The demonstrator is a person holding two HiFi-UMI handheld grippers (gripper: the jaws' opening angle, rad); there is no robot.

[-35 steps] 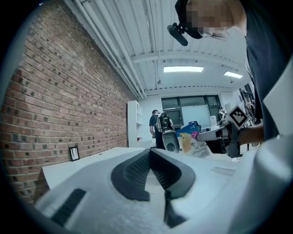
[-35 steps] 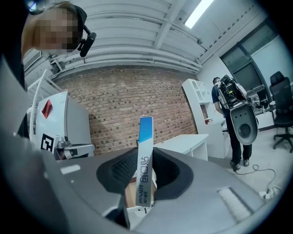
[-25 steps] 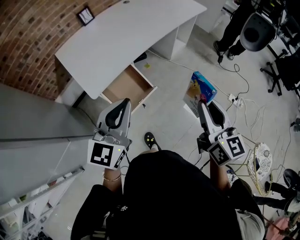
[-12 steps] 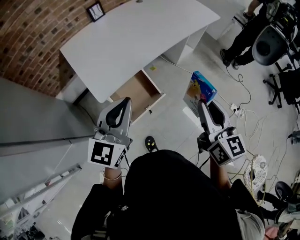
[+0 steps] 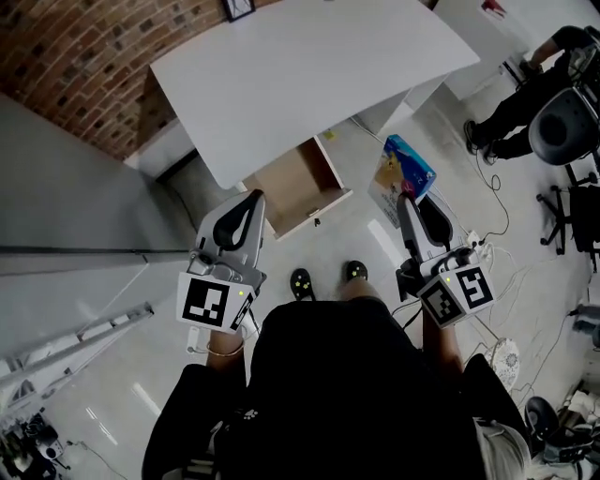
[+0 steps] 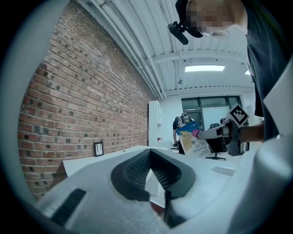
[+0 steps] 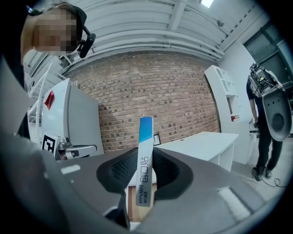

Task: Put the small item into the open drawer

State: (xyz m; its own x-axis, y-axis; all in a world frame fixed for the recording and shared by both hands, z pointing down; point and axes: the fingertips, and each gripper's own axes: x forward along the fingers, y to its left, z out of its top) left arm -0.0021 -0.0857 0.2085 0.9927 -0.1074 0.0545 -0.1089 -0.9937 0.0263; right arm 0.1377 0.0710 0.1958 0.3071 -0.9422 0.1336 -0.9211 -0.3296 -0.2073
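Observation:
A wooden drawer (image 5: pixel 298 186) stands pulled out from under the white desk (image 5: pixel 309 66), and it looks empty. My right gripper (image 5: pixel 413 201) is shut on a small flat blue and white box (image 5: pixel 401 174), which is held upright over the floor to the right of the drawer. In the right gripper view the box (image 7: pixel 144 164) stands edge-on between the pads and sticks out past the tips. My left gripper (image 5: pixel 251 199) hovers just left of the drawer's front, tips together, with nothing in it. The left gripper view shows the box (image 6: pixel 191 139) too.
A small picture frame (image 5: pixel 238 7) stands on the desk by the brick wall (image 5: pixel 84 56). A grey partition (image 5: pixel 75 197) and a ladder (image 5: pixel 75 337) are at my left. At the right are a person by an office chair (image 5: pixel 562 131) and cables on the floor (image 5: pixel 487 234). My shoes (image 5: pixel 301 281) show below the drawer.
The desk and drawer have slid down and to the right in the head view and come closer to both grippers. Both grippers keep their places before my body, and the box stays held.

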